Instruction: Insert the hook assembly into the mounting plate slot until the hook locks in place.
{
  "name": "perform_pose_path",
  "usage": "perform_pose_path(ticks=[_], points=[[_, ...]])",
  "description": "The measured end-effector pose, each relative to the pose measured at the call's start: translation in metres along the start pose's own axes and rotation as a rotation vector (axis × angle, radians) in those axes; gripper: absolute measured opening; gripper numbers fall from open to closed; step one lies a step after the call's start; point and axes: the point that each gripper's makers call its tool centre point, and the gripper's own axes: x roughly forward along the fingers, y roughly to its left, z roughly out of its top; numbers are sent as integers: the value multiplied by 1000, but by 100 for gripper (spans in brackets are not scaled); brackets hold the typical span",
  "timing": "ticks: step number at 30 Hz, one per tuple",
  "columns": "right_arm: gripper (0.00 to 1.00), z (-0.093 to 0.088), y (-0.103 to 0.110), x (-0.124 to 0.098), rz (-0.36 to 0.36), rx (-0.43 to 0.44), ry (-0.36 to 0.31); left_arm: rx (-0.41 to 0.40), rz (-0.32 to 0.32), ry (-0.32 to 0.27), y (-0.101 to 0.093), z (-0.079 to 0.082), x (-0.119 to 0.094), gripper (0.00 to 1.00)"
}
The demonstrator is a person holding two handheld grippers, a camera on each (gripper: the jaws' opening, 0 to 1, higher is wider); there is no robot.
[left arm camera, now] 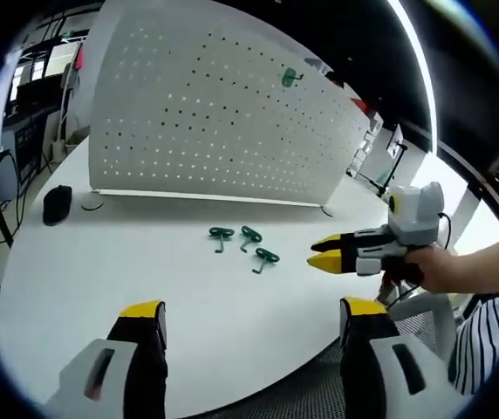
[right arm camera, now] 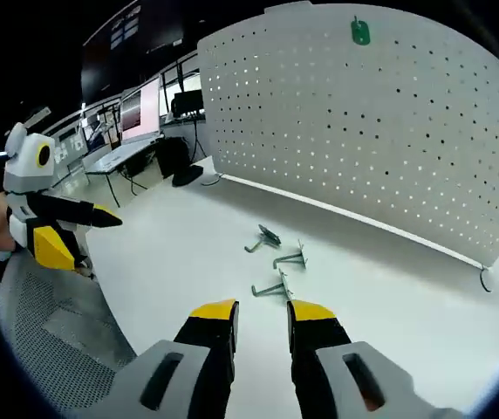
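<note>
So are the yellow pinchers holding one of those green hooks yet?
No, both are empty. The left gripper is open, the right gripper nearly closed on nothing. Three green-topped metal hooks lie untouched on the white table.

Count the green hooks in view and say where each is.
4. Three lie loose on the white table before the pegboard: left hook, middle hook, right hook. A fourth, the mounted hook, hangs high on the pegboard.

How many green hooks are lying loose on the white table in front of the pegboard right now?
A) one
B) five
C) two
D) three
D: three green hooks lie on the table, at and, while a fourth hook already hangs high on the pegboard.
</note>
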Motion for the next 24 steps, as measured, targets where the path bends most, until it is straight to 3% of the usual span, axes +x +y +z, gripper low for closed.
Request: perform_pose_path(ticks=[5,19,24], points=[[14,-7,-3,18,26,-9,61,-6,-2,19,1,-5,5,83],[13,-14,-17,62,58,-113,180,-34,-17,60,1,-14,13,81],[12,-21,-23,70,58,-91,210,-41,-9,63,6,-14,17,81]])
